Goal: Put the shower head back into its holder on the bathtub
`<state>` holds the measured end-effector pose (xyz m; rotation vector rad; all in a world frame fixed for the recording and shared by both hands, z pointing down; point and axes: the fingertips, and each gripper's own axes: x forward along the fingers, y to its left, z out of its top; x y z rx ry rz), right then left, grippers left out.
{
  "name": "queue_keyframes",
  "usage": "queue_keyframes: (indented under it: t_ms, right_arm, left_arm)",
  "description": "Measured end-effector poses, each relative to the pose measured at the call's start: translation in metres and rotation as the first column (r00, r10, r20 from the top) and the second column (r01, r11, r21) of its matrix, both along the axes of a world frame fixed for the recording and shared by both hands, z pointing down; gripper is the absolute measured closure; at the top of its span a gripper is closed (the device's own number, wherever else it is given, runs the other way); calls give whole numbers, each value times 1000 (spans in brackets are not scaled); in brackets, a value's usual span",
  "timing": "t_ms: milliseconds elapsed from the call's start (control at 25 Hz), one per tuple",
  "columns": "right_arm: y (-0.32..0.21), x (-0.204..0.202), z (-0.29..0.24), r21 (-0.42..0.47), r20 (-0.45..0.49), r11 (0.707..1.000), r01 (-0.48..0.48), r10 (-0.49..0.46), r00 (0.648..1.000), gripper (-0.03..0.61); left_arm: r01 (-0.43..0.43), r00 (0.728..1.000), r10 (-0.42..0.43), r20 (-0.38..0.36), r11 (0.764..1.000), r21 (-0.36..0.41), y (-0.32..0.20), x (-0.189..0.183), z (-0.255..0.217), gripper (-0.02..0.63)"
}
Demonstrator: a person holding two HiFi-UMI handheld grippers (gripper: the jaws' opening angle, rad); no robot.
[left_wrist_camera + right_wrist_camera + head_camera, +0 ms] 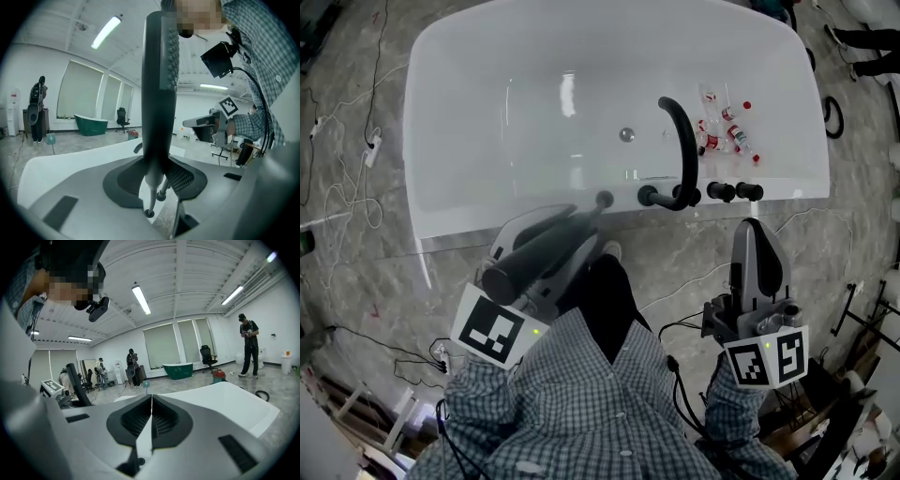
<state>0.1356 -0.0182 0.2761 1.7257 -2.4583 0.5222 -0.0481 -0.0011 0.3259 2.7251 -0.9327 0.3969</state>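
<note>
Shower head [159, 93] clamped in my left claw [157, 173], handle end aimed at the bathtub [469, 216] rim beside the spout [680, 141], apparently lining up for seating; my right claw [151, 420] hangs clear, closed on nothing.

— Is the shower head [159, 93] seen whole from the left gripper view?
— No, the top edge cuts it off.
— The bottles [729, 129] at the bathtub's [487, 122] right end?
— Labels too small to read.
</note>
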Motion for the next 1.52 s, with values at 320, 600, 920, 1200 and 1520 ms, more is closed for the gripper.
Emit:
queue_keyframes:
  t_ms: [320, 600, 920, 1200, 1520]
  right_arm:
    - [-5, -1, 26, -44, 3, 999, -3, 3, 1000, 563]
    - [-12, 3, 44, -56, 5, 998, -1, 1, 1000, 563]
    - [-16, 6, 51, -67, 6, 998, -1, 2, 1000, 563]
    - [-13, 17, 55, -74, -2, 997, -19, 19, 1000, 563]
    - [-9, 25, 71, -100, -6, 994, -32, 32, 999, 563]
  left_arm:
    - [-70, 994, 70, 85, 998, -3, -1, 7, 39, 474]
    - [-68, 991, 72, 113, 997, -34, -7, 15, 73, 474]
    - [-80, 984, 94, 149, 992, -101, -12, 28, 107, 474]
    - [-110, 974, 136, 180, 983, -149, -15, 44, 133, 474]
    - [-116, 966, 154, 205, 975, -187, -21, 53, 165, 474]
